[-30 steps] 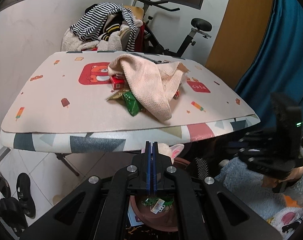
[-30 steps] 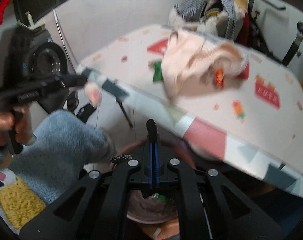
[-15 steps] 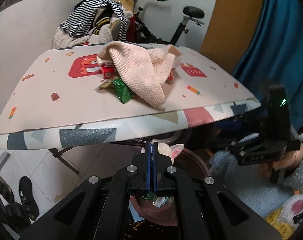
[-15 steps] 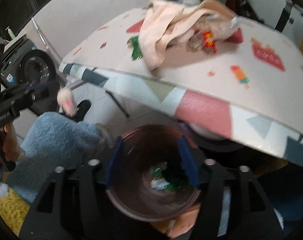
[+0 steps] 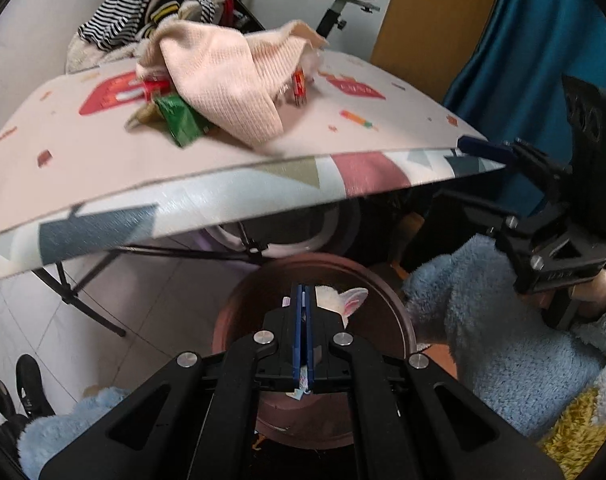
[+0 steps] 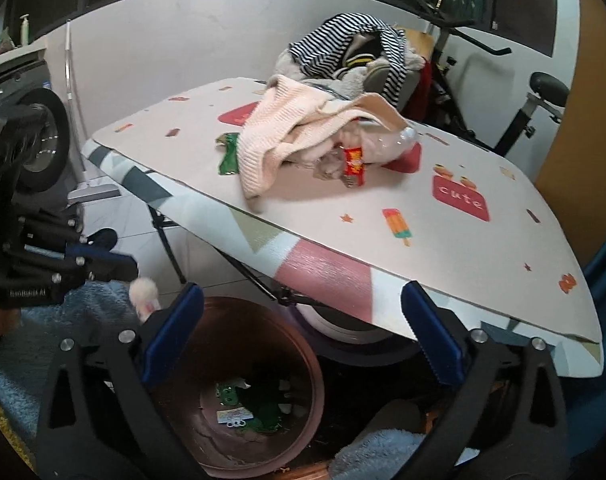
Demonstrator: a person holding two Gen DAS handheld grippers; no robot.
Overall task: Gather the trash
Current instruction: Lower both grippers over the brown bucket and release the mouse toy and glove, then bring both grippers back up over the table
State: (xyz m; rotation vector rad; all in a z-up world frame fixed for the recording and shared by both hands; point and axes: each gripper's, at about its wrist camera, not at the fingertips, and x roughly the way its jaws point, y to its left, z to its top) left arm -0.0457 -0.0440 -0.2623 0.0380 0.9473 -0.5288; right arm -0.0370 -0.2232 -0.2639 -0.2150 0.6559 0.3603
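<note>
A brown bin (image 6: 239,392) stands on the floor under the table's front edge, with wrappers lying in its bottom; it also shows in the left wrist view (image 5: 315,280). On the table lie a green wrapper (image 5: 181,120), a red wrapper (image 6: 354,164) and a red box (image 5: 155,89), partly under a pink towel (image 5: 223,76). My right gripper (image 6: 303,316) is open and empty above the bin. My left gripper (image 5: 301,296) is shut with nothing visible between its fingers, low over the bin's rim.
The folding table (image 6: 483,248) has a patterned mat. Striped clothes (image 6: 351,44) are piled behind it, with an exercise bike (image 6: 535,92) at the back. A washing machine (image 6: 35,132) stands at the left. Black shoes (image 5: 31,384) lie on the tiled floor.
My right gripper was shut a second ago, opened over the bin, and now tilts up toward the table. My left gripper stayed shut and moved closer to the bin.
</note>
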